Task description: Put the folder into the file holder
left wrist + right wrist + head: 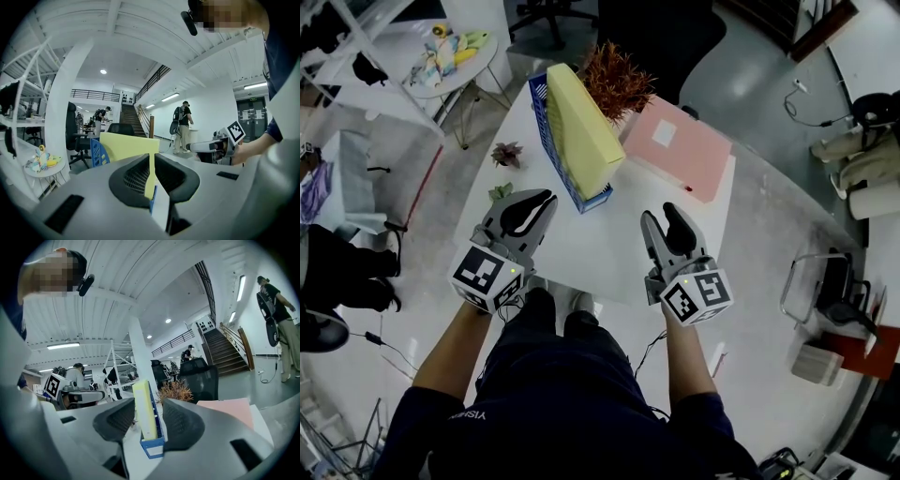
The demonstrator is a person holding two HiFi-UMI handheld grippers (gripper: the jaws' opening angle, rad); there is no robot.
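A person stands at a white desk [581,253] with a claw in each hand. The left claw [542,202] hovers over the desk's near left, its jaws closed to a thin slit on nothing. Ahead, a yellow folder [581,131] stands tilted inside a blue file holder [542,117]. The right claw [660,214] is partly open and empty. Farther right, a pink folder [680,145] lies flat on the desk, outside the holder.
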